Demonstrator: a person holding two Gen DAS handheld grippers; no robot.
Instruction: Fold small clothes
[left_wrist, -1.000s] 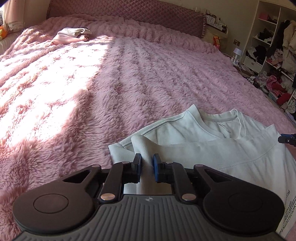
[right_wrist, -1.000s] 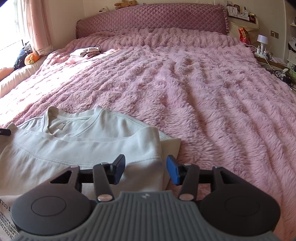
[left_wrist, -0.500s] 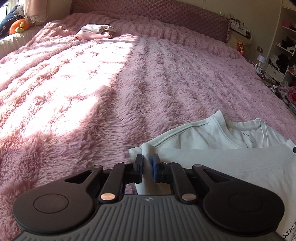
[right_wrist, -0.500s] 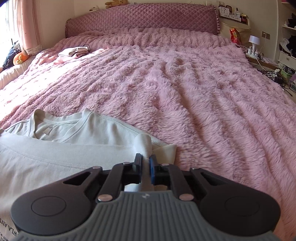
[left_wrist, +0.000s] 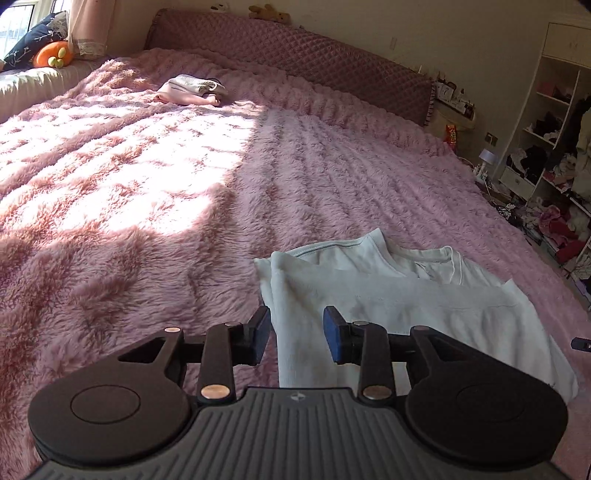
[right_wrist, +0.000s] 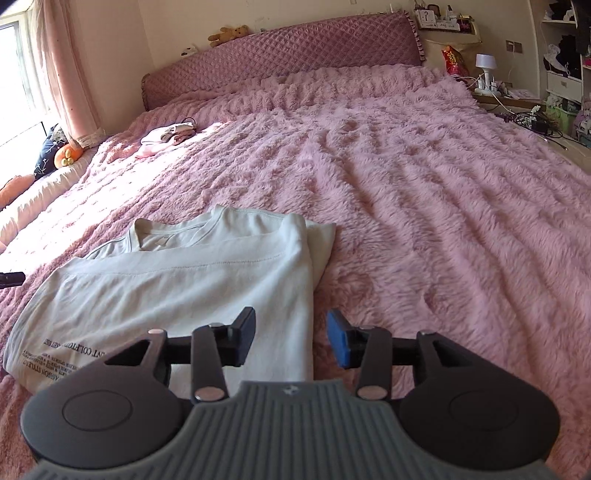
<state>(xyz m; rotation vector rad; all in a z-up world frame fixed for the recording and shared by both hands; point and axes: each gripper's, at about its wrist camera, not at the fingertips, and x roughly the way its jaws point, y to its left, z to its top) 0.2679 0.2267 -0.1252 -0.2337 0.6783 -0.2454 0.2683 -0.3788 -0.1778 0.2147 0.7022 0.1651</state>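
So the pink fluffy bed (right_wrist: 424, 192) takes up basically everything, and the pale T-shirt (right_wrist: 207, 284) is lying on it at the near edge, well away from the quilted headboard (right_wrist: 295, 55). Big change: half a second ago both grippers were pinched on the shirt's side edges, and now both have let go. The shirt's bottom part is doubled up over the top, with the hem lying just short of the collar, so that fold looks done to me and the fabric is resting flat on its own.

Left gripper (left_wrist: 297, 334): its fingers have just been opening and now stand apart, with the shirt's left folded edge lying loose under the gap, nothing pinched. Right gripper (right_wrist: 291, 341): same story, just opened, with the shirt's right edge below the gap and the pads off the cloth.

Next is probably a sideways fold, or moving it toward the small folded pile (right_wrist: 168, 134) up near the headboard.
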